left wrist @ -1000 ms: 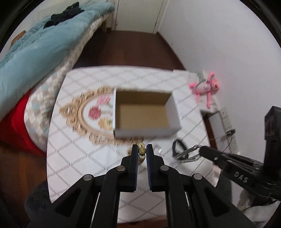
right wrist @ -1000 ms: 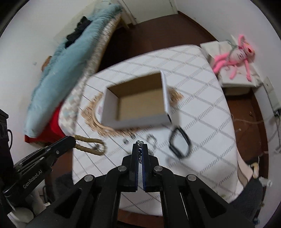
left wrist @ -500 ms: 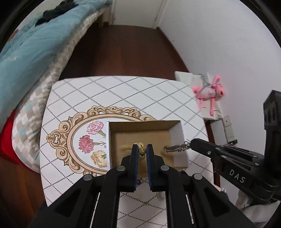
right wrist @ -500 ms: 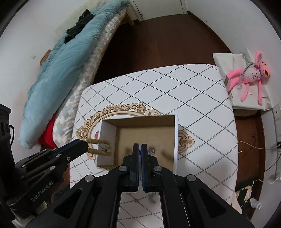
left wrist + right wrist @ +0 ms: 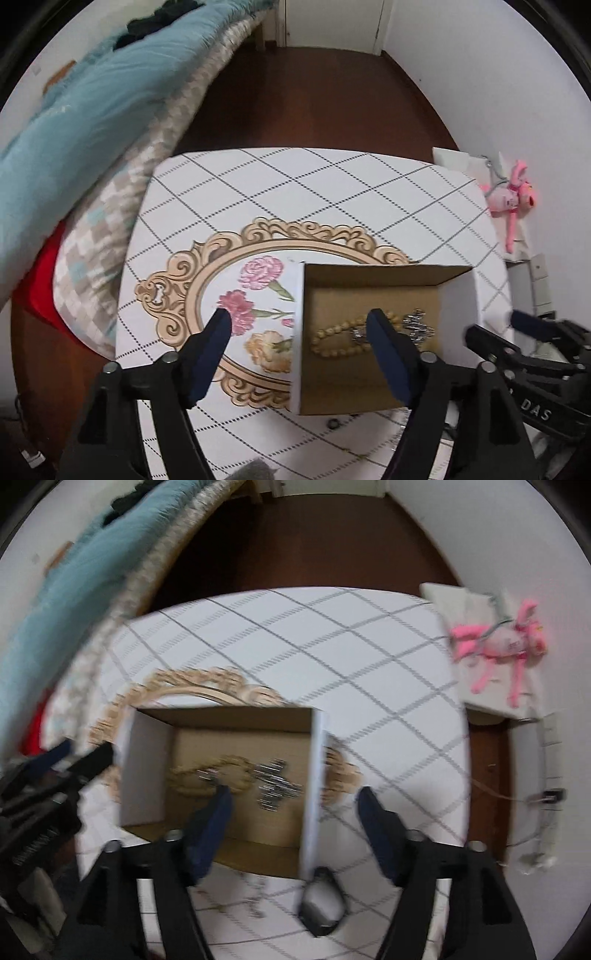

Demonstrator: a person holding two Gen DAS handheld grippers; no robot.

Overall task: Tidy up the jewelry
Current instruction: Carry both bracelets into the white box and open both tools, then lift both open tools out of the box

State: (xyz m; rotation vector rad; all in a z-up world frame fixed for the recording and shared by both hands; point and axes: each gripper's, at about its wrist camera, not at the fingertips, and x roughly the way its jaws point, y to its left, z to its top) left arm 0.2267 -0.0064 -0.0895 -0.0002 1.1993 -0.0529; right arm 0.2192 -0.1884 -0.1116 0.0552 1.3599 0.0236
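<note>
- Jewelry not yet boxed lay nearest: a dark bangle (image 5: 322,901) and small bits just in front of the cardboard box (image 5: 458,291).
- The left gripper (image 5: 297,326) hung wide and empty over the box's left wall; the right gripper (image 5: 293,805) hung equally wide and empty over its right wall.
- Inside the box lay the bead bracelet (image 5: 341,338) and, beside it, the silver chain (image 5: 275,782).
- Judged step: drop-off finished; next called for reaching in front of the box and closing on the bangle.
</note>
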